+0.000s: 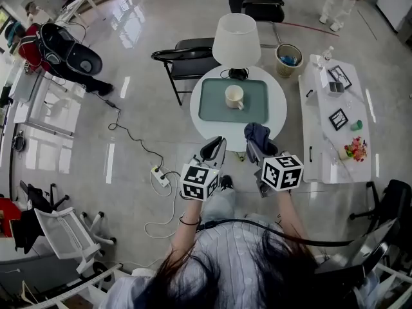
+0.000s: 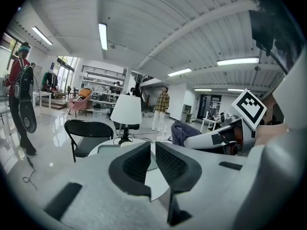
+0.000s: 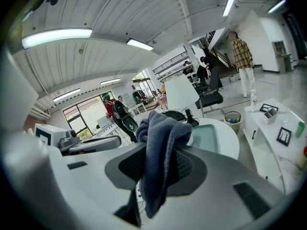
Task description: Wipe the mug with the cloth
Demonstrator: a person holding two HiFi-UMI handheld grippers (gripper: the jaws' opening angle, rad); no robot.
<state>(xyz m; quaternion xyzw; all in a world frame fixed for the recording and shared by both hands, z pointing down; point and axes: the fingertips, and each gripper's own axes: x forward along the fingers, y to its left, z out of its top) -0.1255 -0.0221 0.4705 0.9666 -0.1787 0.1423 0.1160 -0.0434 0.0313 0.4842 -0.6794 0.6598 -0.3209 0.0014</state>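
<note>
A cream mug (image 1: 234, 97) stands on a grey-green tray (image 1: 212, 105) on the round white table (image 1: 275, 111). My right gripper (image 1: 252, 148) hangs over the table's near edge, shut on a dark blue cloth (image 1: 257, 134) that bunches above its jaws and drapes down between them (image 3: 160, 150). My left gripper (image 1: 217, 148) is level with it at the table's near edge, shut with nothing between its pads (image 2: 152, 163). In the left gripper view the right gripper with the cloth (image 2: 184, 131) shows to the right, and the mug's rim barely peeks above the jaws.
A white lamp (image 1: 236, 40) stands at the table's far side, a black folding chair (image 1: 187, 60) behind it to the left. A long white side table (image 1: 320, 153) with small items runs along the right. A bin (image 1: 288, 60) and a floor power strip (image 1: 159, 175) lie nearby.
</note>
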